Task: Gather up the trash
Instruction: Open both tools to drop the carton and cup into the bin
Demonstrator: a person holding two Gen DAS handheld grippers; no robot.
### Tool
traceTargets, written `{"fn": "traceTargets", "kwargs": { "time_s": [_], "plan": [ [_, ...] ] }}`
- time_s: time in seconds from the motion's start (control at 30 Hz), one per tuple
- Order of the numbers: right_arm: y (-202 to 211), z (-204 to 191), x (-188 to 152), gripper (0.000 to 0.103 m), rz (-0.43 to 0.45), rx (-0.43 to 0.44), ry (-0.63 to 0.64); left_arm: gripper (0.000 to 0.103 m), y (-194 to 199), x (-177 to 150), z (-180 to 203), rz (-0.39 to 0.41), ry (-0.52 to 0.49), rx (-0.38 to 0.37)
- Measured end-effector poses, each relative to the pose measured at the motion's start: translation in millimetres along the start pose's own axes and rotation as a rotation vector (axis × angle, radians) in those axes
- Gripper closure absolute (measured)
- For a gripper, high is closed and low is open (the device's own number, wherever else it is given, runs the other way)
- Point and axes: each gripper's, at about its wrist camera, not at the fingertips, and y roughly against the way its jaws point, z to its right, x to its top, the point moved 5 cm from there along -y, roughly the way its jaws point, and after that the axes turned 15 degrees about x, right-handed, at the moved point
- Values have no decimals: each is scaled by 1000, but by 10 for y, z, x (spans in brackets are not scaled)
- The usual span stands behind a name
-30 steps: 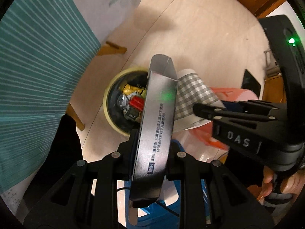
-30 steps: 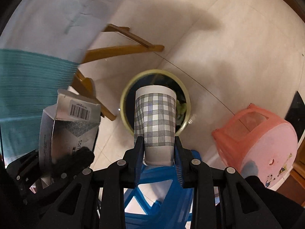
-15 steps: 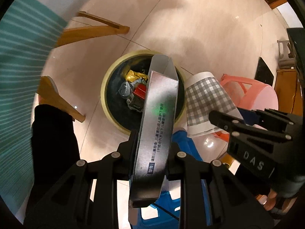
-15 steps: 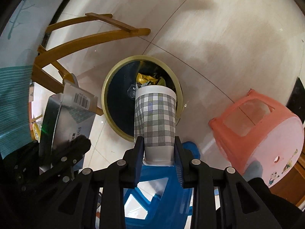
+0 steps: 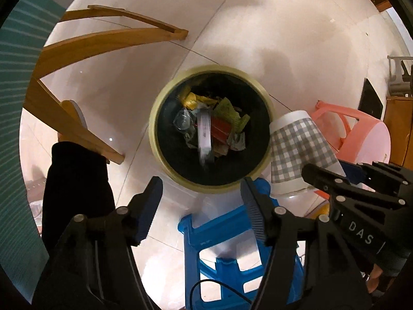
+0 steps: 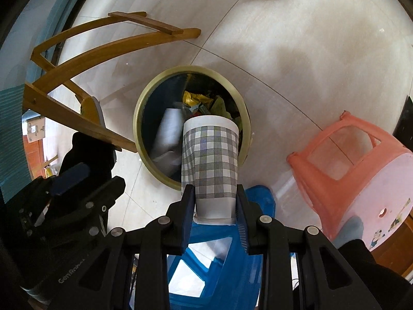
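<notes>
The grey-and-white checked paper cup (image 6: 209,165), which our right gripper (image 6: 214,201) pinches near its base above the round yellow-rimmed trash bin (image 5: 155,118), seems light and easily crushed, while our left gripper (image 5: 200,193) hangs wide open, empty.

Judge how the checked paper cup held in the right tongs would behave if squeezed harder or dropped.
The checked paper cup looks thin-walled, so it would probably crumple under a harder squeeze. The right tongs hold it near its base, mouth forward, suggesting it is light. Dropped, it would likely fall into the trash bin.
</notes>
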Motion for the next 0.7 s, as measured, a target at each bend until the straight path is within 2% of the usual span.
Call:
{"fn": "traceTargets", "kwargs": {
  "time_s": [0.4,0.57,0.7],
  "plan": [
    [-30,-130,48,71,-3,36,29,43,187,-266,-138,20,61,38],
    [10,-284,67,61,22,66,84,43,273,-403,-171,12,97,14],
    [59,-314,70,59,33,72,94,43,387,-474,-142,26,101,7]
  ]
}}
